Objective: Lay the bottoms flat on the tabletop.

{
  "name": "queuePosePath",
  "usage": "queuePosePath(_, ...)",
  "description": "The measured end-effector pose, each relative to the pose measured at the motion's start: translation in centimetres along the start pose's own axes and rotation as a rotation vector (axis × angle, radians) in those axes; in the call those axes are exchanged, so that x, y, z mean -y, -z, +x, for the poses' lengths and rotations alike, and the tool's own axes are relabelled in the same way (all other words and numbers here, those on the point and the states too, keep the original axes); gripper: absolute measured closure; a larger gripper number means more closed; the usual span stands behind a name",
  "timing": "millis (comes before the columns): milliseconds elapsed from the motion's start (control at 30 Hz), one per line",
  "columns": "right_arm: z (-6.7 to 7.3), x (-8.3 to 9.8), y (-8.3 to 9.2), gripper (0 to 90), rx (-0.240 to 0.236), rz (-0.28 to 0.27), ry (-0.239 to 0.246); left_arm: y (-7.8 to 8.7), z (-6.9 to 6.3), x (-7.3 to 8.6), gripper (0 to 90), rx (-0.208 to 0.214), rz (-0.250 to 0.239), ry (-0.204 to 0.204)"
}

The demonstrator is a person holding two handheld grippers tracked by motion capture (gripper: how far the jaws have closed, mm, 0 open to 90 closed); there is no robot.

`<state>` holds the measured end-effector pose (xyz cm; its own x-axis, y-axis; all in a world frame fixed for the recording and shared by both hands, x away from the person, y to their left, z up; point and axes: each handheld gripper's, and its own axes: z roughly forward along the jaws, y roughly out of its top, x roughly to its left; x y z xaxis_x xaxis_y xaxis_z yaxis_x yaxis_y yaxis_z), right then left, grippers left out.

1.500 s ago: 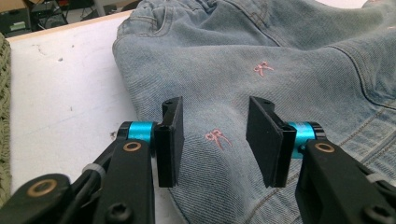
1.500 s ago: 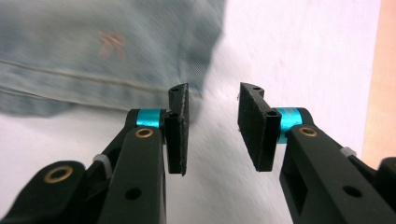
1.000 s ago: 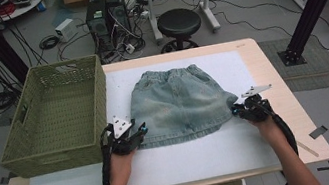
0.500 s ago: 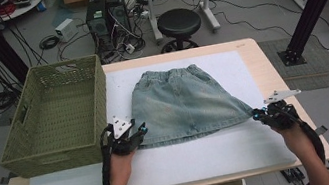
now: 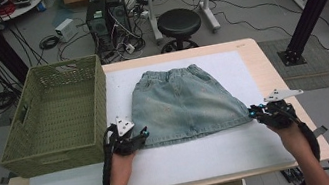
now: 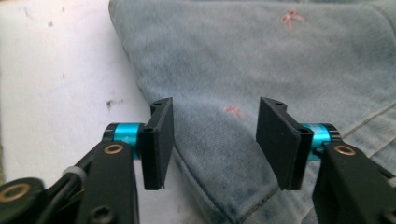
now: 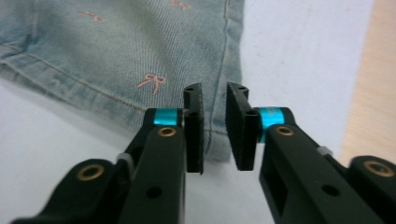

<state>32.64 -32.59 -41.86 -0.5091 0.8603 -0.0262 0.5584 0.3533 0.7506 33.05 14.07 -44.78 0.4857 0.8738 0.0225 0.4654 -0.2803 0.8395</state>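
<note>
White mat (image 5: 214,157) covers wooden table (image 5: 274,61); cables litter grey floor (image 5: 240,14).

narrowly parted jaws over denim skirt (image 7: 140,51) corner

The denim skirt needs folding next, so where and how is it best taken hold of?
Probably by the two hem corners of the denim skirt, coming from the person's edge of the table. It lies flat, waistband far, hem near, so only the edges give the fingers purchase. The left gripper and right gripper sit open at those corners.
</note>
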Motion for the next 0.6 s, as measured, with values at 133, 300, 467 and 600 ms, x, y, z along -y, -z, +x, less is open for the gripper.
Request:
queuePosePath(133, 0.3, 0.2, -2.6, 55.4, 0.016, 0.037, -0.011, -0.2, 0.0, 0.1, 43.7, 0.024, 0.038, -0.004)
queuePosePath(300, 0.2, -0.1, -4.4, 76.4, -0.004, 0.062, -0.012, -0.4, -1.0, -0.1, 82.1, 0.039, 0.094, -0.103)
queuePosePath(467, 0.0, -1.1, -3.3, 80.8, 0.000, 0.058, -0.034, 0.8, -0.6, -0.7, 86.0, -0.020, -0.012, -0.077)
queuePosePath(600, -0.1, -1.6, -3.1, 80.7, 0.046, 0.059, -0.044, 1.0, -0.6, -1.5, 86.0, -0.073, -0.060, -0.087)
